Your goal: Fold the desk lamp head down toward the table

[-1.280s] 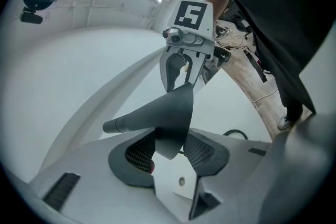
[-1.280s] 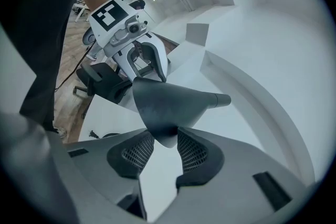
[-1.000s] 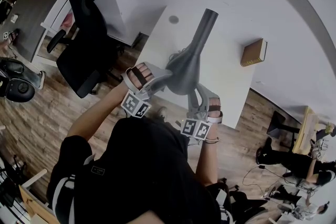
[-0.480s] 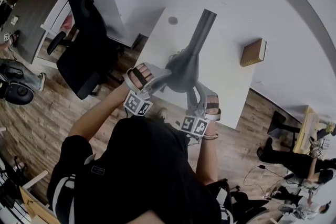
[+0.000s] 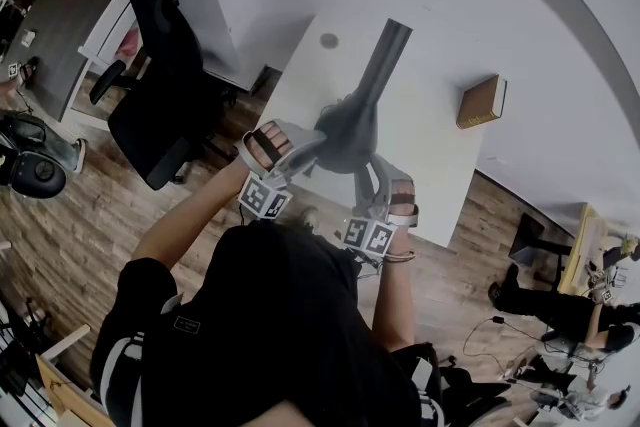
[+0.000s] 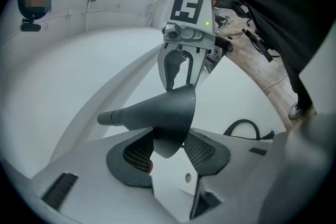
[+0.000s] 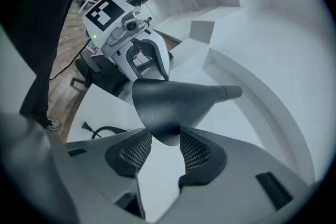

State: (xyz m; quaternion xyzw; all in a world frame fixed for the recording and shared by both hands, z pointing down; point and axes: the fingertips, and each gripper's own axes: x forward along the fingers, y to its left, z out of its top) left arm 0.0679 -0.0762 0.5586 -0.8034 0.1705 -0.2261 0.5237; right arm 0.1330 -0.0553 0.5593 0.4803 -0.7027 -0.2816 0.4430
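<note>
A dark grey cone-shaped lamp head [image 5: 350,128] stands high over the white table [image 5: 430,165] on its slanted arm [image 5: 386,55]. My left gripper [image 5: 310,143] comes at the head's wide rim from the left. In the left gripper view its jaws [image 6: 169,152] are shut on the lamp head [image 6: 157,113]. My right gripper [image 5: 365,177] meets the rim from the near side. Its jaws [image 7: 160,152] are opening, with the rim of the lamp head [image 7: 173,102] between the pads. Each gripper faces the other across the head: right gripper [image 6: 178,78], left gripper [image 7: 149,68].
A brown book [image 5: 483,100] lies at the table's right edge. A black power cord [image 6: 247,126] lies on the tabletop below the lamp. A black office chair [image 5: 160,95] stands left of the table on the wood floor.
The right gripper and the lamp head have crept slightly up in the head view. The left gripper has barely moved.
</note>
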